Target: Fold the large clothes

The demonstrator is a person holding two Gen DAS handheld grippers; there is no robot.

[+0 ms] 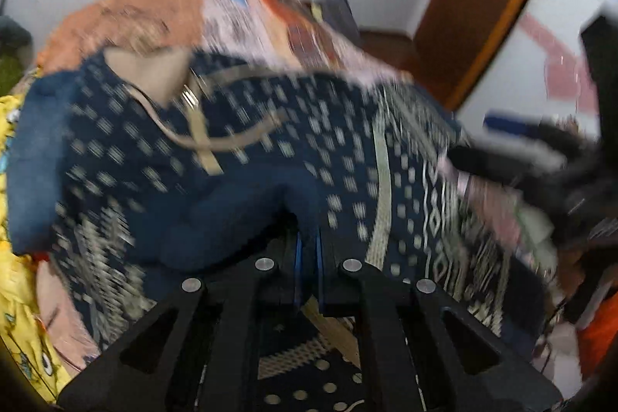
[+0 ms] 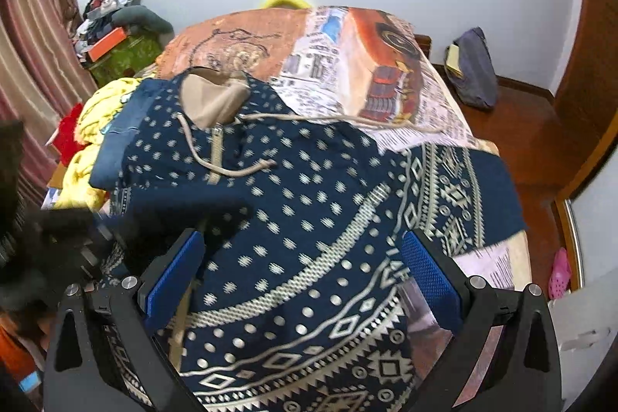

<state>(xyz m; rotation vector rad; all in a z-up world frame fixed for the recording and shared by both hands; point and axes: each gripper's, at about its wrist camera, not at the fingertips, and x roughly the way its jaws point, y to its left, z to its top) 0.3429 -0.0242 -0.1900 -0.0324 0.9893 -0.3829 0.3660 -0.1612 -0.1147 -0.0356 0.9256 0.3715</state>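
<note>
A navy hoodie (image 2: 309,199) with a cream dot and diamond pattern, a beige hood lining and a drawstring lies spread over the bed. In the left wrist view, which is blurred by motion, the hoodie (image 1: 231,149) fills the middle. My left gripper (image 1: 308,257) is shut on a plain navy fold of it that bulges up from between the blue pads. My right gripper (image 2: 301,238) hangs open just above the patterned lower part, and its blue pads (image 2: 174,277) stand wide apart with nothing pinched. The left gripper (image 2: 58,230) shows as a dark blur at the hoodie's left side.
The bed cover (image 2: 347,64) is orange with newspaper print. A yellow garment (image 2: 92,118) and red cloth lie at the bed's left edge. Beside the striped curtain (image 2: 31,45) sits a clutter pile (image 2: 116,37). A grey bag (image 2: 473,68) leans on the far wall and a wooden door (image 2: 587,83) stands at the right.
</note>
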